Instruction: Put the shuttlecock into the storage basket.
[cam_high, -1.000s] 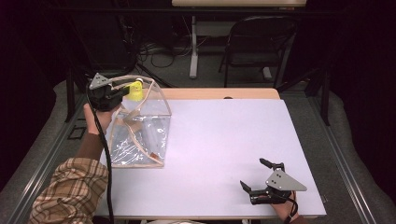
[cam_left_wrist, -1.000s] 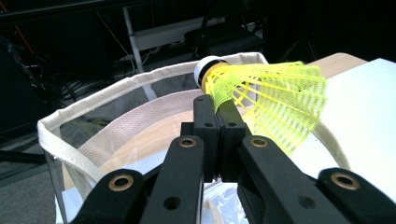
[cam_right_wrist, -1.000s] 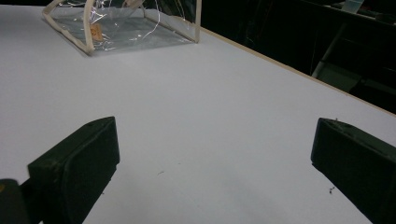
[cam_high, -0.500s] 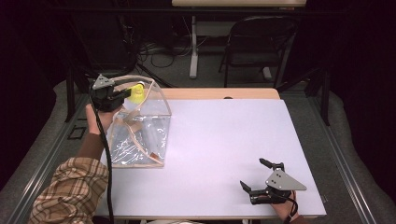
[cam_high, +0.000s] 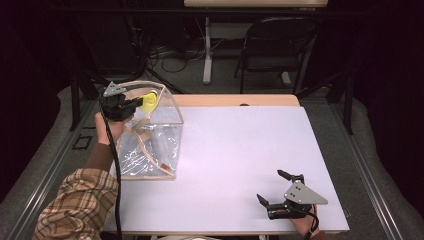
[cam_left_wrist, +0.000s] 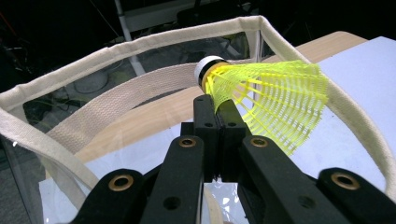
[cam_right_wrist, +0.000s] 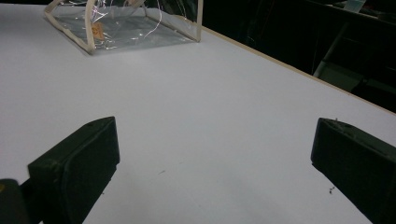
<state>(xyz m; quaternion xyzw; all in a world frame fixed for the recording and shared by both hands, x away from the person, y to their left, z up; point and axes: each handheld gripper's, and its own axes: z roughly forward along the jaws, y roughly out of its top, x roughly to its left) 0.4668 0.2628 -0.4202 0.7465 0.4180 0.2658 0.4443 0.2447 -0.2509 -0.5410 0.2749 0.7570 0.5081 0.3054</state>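
Pinching the yellow shuttlecock (cam_left_wrist: 266, 100) by its skirt, the left gripper (cam_high: 131, 106) had carried it slightly farther over the clear bag's (cam_high: 150, 150) open, fabric-trimmed mouth, so release inside looked close. The right gripper (cam_high: 282, 192) rested spread and empty on the white surface (cam_high: 240, 150), well apart.

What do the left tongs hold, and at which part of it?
The left tongs hold a yellow shuttlecock by the narrow end of its skirt, just below the white cork, above the clear bag.
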